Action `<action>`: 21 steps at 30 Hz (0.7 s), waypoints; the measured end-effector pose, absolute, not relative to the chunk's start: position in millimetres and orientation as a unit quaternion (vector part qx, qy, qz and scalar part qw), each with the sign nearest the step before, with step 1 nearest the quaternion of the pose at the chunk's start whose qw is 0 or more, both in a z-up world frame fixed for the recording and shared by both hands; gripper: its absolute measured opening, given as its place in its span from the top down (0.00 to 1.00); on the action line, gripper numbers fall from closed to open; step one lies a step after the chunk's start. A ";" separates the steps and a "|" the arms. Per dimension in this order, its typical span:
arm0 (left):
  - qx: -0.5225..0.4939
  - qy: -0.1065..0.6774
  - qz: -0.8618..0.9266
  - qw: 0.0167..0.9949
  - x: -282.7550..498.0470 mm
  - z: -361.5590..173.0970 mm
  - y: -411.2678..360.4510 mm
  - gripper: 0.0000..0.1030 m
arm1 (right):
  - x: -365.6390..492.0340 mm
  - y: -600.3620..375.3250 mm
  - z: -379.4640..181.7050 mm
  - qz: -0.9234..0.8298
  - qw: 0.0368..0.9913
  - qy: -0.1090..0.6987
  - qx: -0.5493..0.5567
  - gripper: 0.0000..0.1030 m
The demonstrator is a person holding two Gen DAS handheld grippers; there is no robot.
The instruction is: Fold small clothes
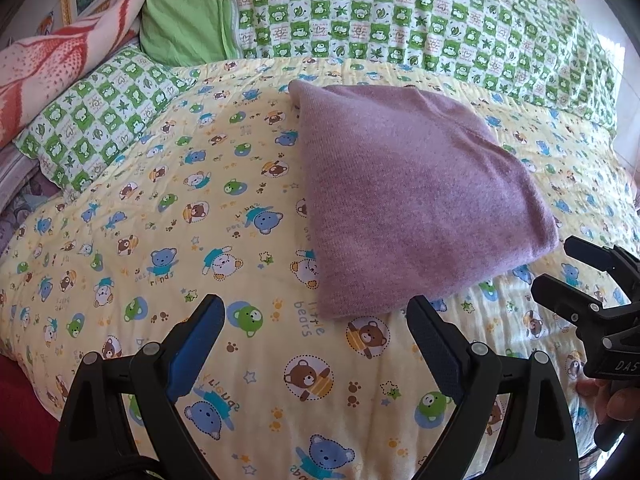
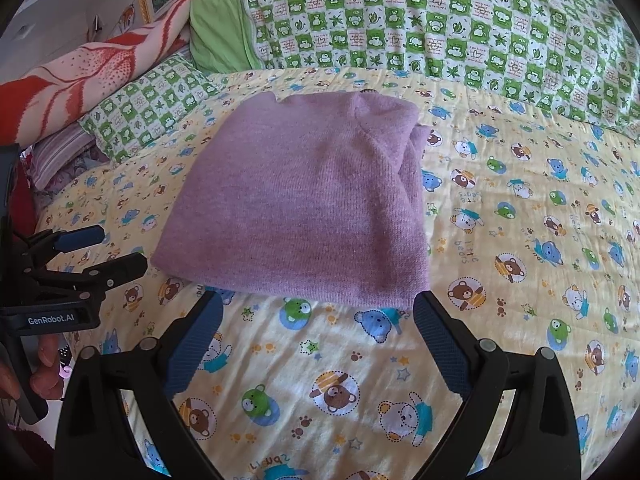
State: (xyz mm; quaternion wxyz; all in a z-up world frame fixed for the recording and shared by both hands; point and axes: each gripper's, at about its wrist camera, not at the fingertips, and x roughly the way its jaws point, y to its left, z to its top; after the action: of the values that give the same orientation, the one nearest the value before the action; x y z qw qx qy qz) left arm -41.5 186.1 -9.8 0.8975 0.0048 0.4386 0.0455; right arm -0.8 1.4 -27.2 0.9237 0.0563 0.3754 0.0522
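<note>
A purple knit garment (image 1: 416, 196) lies folded into a compact bundle on the yellow bear-print bedspread (image 1: 200, 240); it also shows in the right wrist view (image 2: 304, 208). My left gripper (image 1: 316, 312) is open and empty, hovering just short of the garment's near edge. My right gripper (image 2: 318, 312) is open and empty, just in front of the garment's near edge. The right gripper also shows at the right of the left wrist view (image 1: 556, 264), and the left gripper at the left of the right wrist view (image 2: 116, 248), both open beside the bundle.
A green checked quilt (image 1: 400, 12) lies across the back of the bed. A green pillow (image 1: 184, 12) and a red-and-cream blanket (image 1: 60, 64) are stacked at the back left, above a checked pillow (image 1: 100, 120). The bedspread (image 2: 520, 240) stretches right of the garment.
</note>
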 end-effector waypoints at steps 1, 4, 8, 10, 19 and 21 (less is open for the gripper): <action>0.004 0.438 0.046 0.898 -42.0 -9.5 185.6 0.10 | -0.7 1.2 -27.1 0.053 0.924 0.375 0.057 0.07; 0.005 0.438 0.045 0.898 -42.1 -9.1 185.6 0.10 | -0.9 0.8 -26.9 0.052 0.924 0.376 0.057 0.07; 0.005 0.438 0.045 0.898 -43.1 -8.9 185.2 0.10 | -1.0 0.3 -26.8 0.052 0.924 0.375 0.057 0.07; 0.005 0.438 0.044 0.898 -43.3 -8.9 184.9 0.10 | -1.0 0.1 -26.8 0.052 0.924 0.375 0.057 0.07; 0.008 0.438 0.040 0.898 -44.0 -8.6 184.3 0.10 | -1.6 0.9 -25.6 0.050 0.924 0.374 0.061 0.07; 0.008 0.438 0.038 0.898 -43.8 -8.3 183.8 0.10 | -1.8 0.9 -25.8 0.049 0.924 0.374 0.061 0.07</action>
State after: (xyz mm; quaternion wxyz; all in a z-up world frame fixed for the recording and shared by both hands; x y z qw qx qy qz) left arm -43.8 183.8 -8.3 0.8981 0.0080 0.4382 0.0378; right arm -1.8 0.9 -25.8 0.9240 0.0608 0.3743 0.0492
